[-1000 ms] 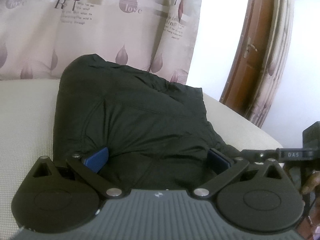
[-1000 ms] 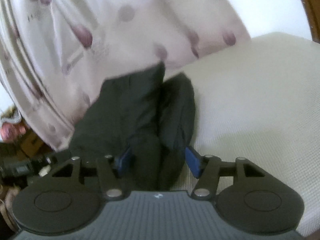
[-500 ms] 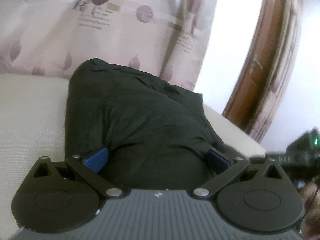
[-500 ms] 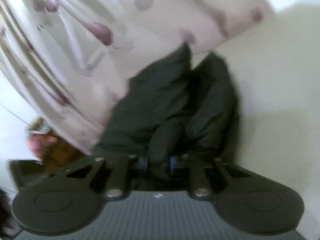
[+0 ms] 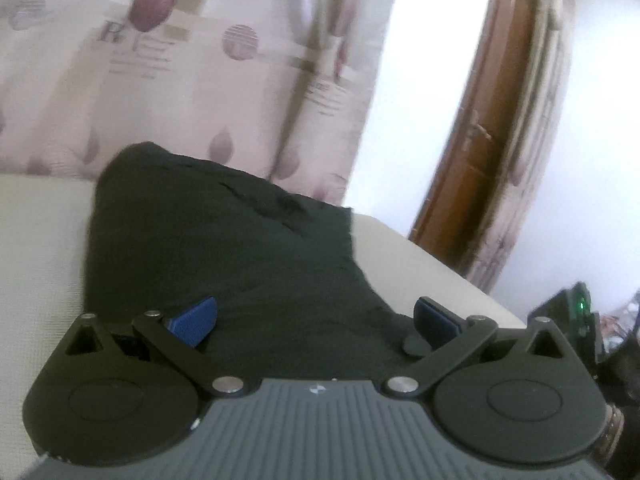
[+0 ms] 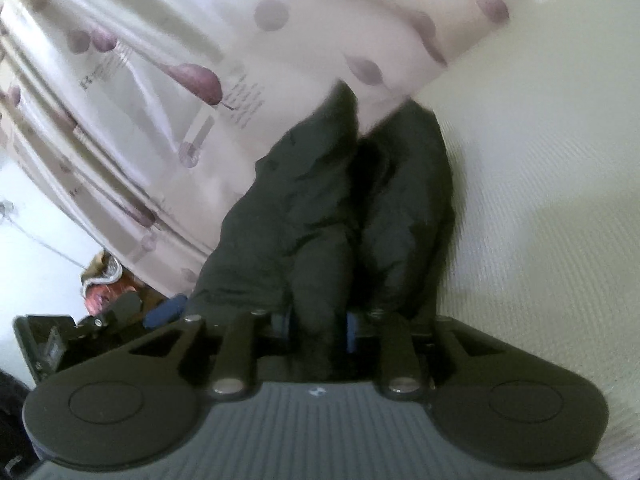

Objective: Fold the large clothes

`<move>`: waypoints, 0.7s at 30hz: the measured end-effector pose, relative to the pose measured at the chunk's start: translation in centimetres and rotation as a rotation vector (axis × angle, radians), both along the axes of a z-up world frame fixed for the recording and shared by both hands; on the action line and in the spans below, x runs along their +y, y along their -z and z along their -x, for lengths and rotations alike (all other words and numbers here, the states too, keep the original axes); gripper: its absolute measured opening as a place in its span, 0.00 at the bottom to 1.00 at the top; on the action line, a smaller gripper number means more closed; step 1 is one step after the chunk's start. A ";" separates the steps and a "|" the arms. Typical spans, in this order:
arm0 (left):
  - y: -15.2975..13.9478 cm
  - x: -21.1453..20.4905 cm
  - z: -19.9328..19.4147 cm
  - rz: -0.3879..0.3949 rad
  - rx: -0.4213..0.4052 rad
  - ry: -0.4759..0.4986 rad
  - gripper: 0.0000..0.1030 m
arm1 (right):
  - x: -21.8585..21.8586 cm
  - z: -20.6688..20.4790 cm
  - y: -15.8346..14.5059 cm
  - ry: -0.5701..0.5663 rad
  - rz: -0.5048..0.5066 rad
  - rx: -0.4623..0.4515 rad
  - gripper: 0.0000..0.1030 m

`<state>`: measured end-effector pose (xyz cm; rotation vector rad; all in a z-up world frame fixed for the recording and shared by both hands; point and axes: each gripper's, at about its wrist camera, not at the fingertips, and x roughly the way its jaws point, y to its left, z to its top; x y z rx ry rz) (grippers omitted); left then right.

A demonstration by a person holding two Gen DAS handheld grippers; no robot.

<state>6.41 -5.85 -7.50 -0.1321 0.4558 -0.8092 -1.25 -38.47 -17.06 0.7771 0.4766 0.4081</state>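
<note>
the dark garment [image 5: 224,248] lies bunched on a pale cream surface [image 5: 36,240], with its far end against a curtain [image 5: 192,80] that has a purple leaf print. in the left wrist view the left gripper [image 5: 316,320] stands wide open. its two blue pads are well apart, and a broad part of the garment lies between them, but the pads do not press on it. the left pad [image 5: 194,320] is just beside the cloth, maybe touching its edge.

in the right wrist view the garment [image 6: 320,208] shows as two thick folds side by side, running away from the camera toward the curtain [image 6: 160,100]. the right gripper [image 6: 318,326] has its jaws narrow, and they have just been opening a little after a fast closing. a thick fold of the dark cloth sits between the blue pads [image 6: 351,332] and fills the gap, so it is gripped. the cream surface [image 6: 540,200] spreads to the right of the garment. a brown wooden door [image 5: 480,140] stands behind, at the right of the left view.
</note>
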 end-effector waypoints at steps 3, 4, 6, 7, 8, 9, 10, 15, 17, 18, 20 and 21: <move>0.4 -0.9 0.7 0.016 -0.010 0.026 1.00 | -0.5 0.6 -0.9 0.013 0.025 -0.017 0.26; 0.5 -1.2 0.8 0.022 -0.007 0.043 1.00 | -0.8 0.7 -1.3 0.027 0.025 -0.028 0.27; 1.2 -1.9 1.0 0.012 0.010 0.079 1.00 | -1.6 0.9 -2.4 0.084 0.053 -0.057 0.27; 1.6 -2.3 1.0 0.004 0.017 0.089 1.00 | -1.9 0.7 -3.2 0.104 0.075 -0.078 0.27; 2.0 -2.7 1.0 -0.008 0.020 0.088 1.00 | -2.1 0.2 -4.1 0.106 0.104 -0.099 0.27; 2.3 -2.9 1.0 -0.020 0.026 0.084 1.00 | -1.9 -0.7 -5.3 0.100 0.147 -0.107 0.27; 2.8 -3.1 0.8 -0.026 0.041 0.087 1.00 | -1.5 -1.6 -6.3 0.094 0.192 -0.115 0.27; 4.4 -3.4 0.2 -0.039 0.087 0.084 1.00 | 3.1 -6.7 -11.7 0.021 0.452 -0.272 0.27; 4.5 -3.8 0.2 -0.067 0.082 0.079 1.00 | 5.2 -8.9 -12.6 0.001 0.576 -0.304 0.27; 4.6 -4.0 0.3 -0.079 0.078 0.079 1.00 | 6.1 -10.1 -12.6 0.000 0.627 -0.298 0.27; 4.9 -3.8 0.2 -0.078 0.077 0.079 1.00 | 7.3 -12.3 -11.7 0.003 0.732 -0.261 0.25; 5.0 -3.6 0.1 -0.066 0.081 0.082 1.00 | 7.9 -13.4 -10.7 0.030 0.827 -0.210 0.25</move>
